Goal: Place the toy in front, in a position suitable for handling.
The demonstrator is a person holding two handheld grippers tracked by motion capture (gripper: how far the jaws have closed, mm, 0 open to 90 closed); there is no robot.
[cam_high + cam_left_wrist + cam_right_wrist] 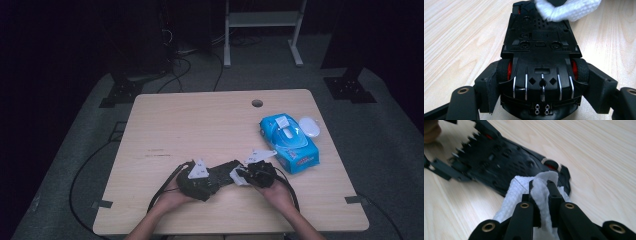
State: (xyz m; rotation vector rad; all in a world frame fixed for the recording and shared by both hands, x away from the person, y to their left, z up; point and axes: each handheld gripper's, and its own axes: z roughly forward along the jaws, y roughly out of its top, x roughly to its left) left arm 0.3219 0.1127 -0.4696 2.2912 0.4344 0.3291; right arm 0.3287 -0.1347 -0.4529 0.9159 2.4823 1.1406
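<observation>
The left claw (541, 82) clamps the upturned black plastic toy car with red wheel hubs (540, 50) by its rear wheels. The right claw (541, 192), pressed together on a white textured wet wipe (541, 187), rubs the chassis just ahead on the wooden worktop (461, 32). Pressing too hard could twist the car loose, or the wipe could snag and slip free.

Your widest free room is the bare table (190, 125) top across the upper left and centre of the high view. To the right, the blue wipes pack (289, 142) and the white lid (309, 126) just beside it block the way along the right edge. At lower centre the toy car (220, 176) lies between your two grippers, so nothing passes there. A small hole (257, 103) sits near the far edge
</observation>
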